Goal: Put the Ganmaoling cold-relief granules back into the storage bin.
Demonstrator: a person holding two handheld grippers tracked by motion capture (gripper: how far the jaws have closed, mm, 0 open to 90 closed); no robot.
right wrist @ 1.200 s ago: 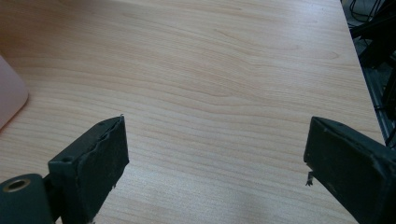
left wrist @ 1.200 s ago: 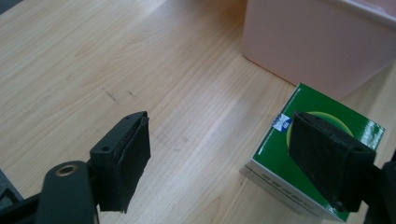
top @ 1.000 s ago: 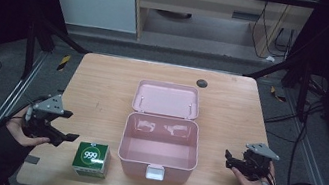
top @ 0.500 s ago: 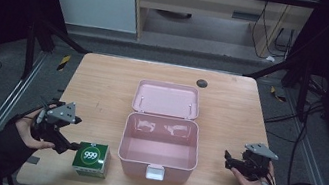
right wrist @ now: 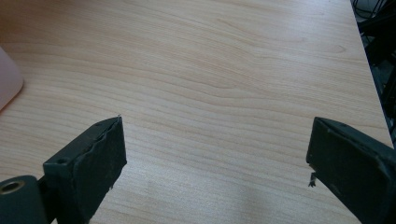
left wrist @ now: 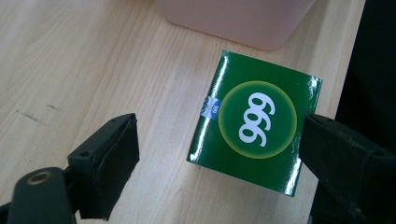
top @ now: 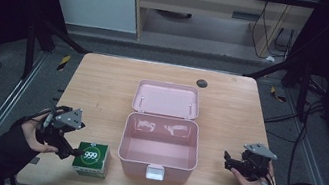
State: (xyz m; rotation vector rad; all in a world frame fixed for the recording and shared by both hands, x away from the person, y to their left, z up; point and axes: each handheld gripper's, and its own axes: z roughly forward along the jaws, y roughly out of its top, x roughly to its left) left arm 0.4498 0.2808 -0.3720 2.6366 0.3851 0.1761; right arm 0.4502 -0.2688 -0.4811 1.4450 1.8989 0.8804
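Note:
A green box marked 999 (top: pixel 91 157) (left wrist: pixel 254 122) lies near the table's front edge, left of an open pink case (top: pixel 158 147). My left gripper (top: pixel 69 150) (left wrist: pixel 224 158) is open just left of the green box, its jaws standing on either side of the box in the left gripper view without touching it. Over bare wood at the right of the case, my right gripper (top: pixel 228 161) (right wrist: pixel 217 161) is open with nothing between its jaws.
The pink case's lid (top: pixel 166 98) lies flat behind it, and a corner of the case (right wrist: pixel 7 84) shows at the left of the right gripper view. A small dark disc (top: pixel 201 83) sits near the table's far edge. Black frame bars flank the wooden table (top: pixel 102 87).
My left gripper has moved right and forward to the green box, which now sits between its jaws. The right gripper has stayed in place.

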